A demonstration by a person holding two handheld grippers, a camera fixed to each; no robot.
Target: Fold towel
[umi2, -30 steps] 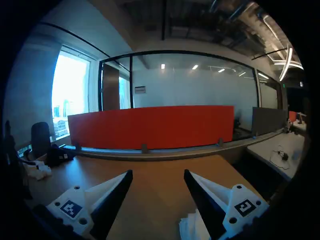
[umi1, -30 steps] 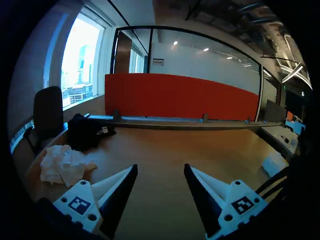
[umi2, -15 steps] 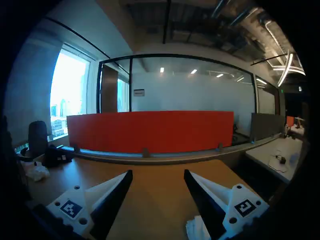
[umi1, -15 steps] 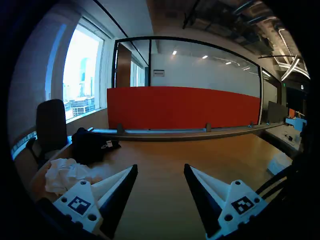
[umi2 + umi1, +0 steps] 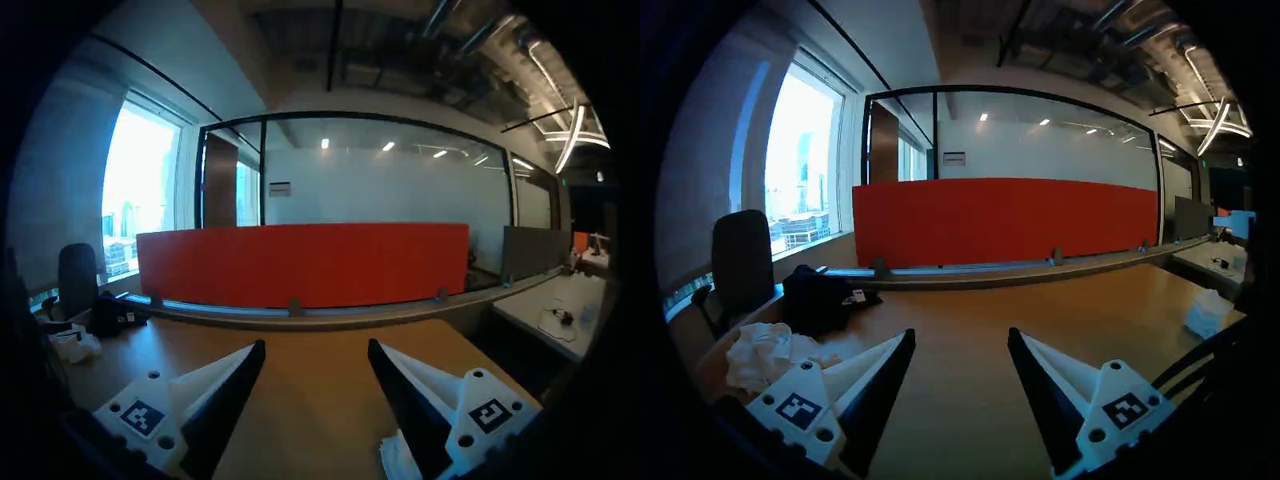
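Left gripper view first, and I go from left to right. At 9 o'clock I see a dark chair (image 5: 742,256). At 8 o'clock the crumpled white towel (image 5: 768,356) lies on the wooden table (image 5: 976,312), near one finger of my left gripper (image 5: 960,334). A black heap (image 5: 820,298) sits just behind the towel. My left tongs are spread wide and grip nothing. A red wall (image 5: 1000,220) stands toward 12 o'clock, at the far edge of the table. At 3 o'clock lies a white bundle (image 5: 1210,312).

In the right gripper view, the towel looks small and far off at 9 o'clock. My right gripper (image 5: 316,344) is spread wide too, with nothing in it. A white cloth (image 5: 398,462) peeks out at 5 o'clock, by one finger.
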